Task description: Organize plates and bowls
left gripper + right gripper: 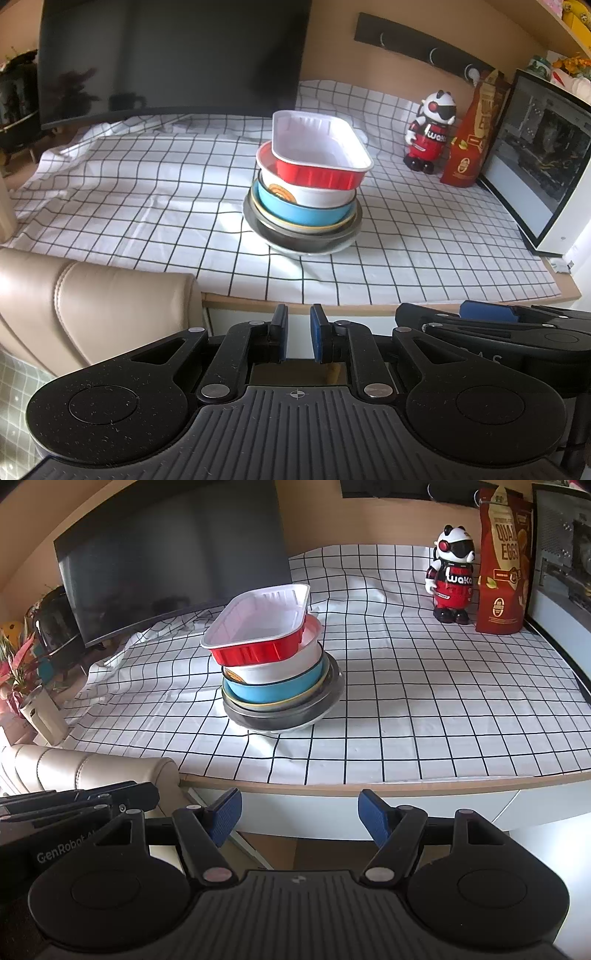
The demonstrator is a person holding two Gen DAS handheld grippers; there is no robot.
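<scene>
Right wrist view: the right gripper (299, 812) is open and empty, the left gripper (298, 325) closed, both back from the tippy bowl stack (277, 675).

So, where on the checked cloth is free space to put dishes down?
Free: the wide cloth between the monitor and the dish stack, and the front strip before the stack. Crowded: the right rear corner, with panda figure and snack bag.
</scene>
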